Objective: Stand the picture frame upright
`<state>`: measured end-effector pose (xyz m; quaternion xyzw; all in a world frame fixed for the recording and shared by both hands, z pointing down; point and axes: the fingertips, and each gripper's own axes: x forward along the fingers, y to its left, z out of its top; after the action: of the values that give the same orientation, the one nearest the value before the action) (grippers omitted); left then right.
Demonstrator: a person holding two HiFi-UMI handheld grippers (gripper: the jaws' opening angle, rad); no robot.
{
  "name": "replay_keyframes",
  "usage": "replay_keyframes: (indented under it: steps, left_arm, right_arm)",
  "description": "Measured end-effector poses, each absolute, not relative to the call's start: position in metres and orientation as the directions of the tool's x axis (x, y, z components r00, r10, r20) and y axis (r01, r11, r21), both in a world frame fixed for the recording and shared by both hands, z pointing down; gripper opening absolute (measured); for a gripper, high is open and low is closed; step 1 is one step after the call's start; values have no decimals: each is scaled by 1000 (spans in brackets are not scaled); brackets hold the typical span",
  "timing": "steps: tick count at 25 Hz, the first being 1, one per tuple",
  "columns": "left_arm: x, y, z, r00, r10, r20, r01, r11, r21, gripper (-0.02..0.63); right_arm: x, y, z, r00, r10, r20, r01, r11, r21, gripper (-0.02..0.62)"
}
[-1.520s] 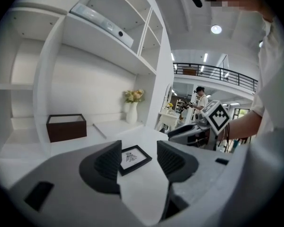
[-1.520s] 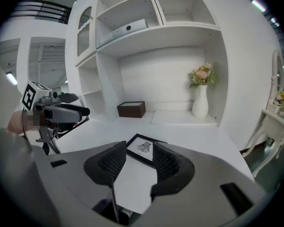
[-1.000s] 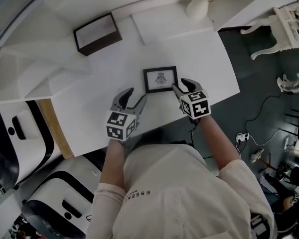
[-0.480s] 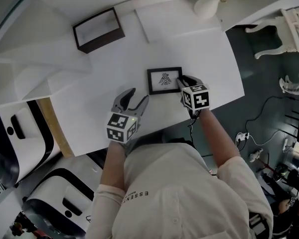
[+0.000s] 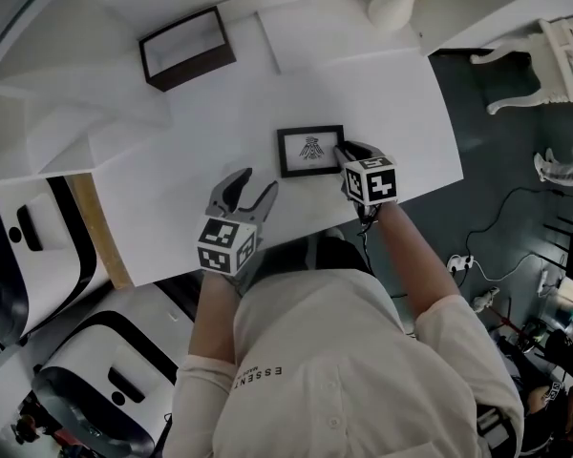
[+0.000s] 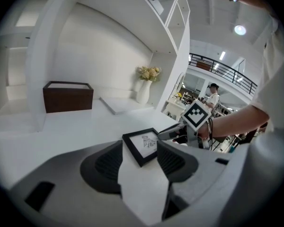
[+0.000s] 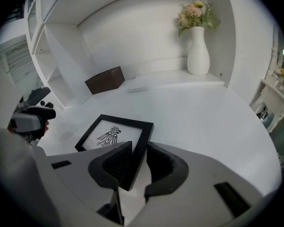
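The right gripper has dropped, its jaws just closing onto the edge of the picture frame, which lies flat on the table. The left gripper's jaws stand apart and empty, frame beyond. That thin pinch could slip as the frame tilts.

Bright, soft, even light fills all three views; the white bench nearly washes out and shadows on it are faint. The floor at right in the head view is dim. Both gripper views bulge, with black corners and shelves bowed. A ceiling lamp glares at upper right of the left gripper view. The picture frame looks sharp.
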<state>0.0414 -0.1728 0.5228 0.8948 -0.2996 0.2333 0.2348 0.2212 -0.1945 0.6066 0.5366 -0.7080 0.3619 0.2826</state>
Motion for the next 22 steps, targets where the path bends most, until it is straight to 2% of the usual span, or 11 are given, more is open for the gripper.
replay_keyframes:
  steps: [6,17,22]
  left_arm:
    - [47,-141,520,677,-463,572,-690,-670,274,221]
    - [70,-84,509,660,-562,499,-739,-608,292,222]
    - [78,-55,516,636,-583,505,-762,-575,297,221]
  right_arm:
    - [225,-175,607,-291,-520,803,-955,213,-208,107]
    - [220,-128,607,-363,-474,802,-912,357,-201,107]
    - [223,-112,606,-384,-466,797,-895,398,-199,107]
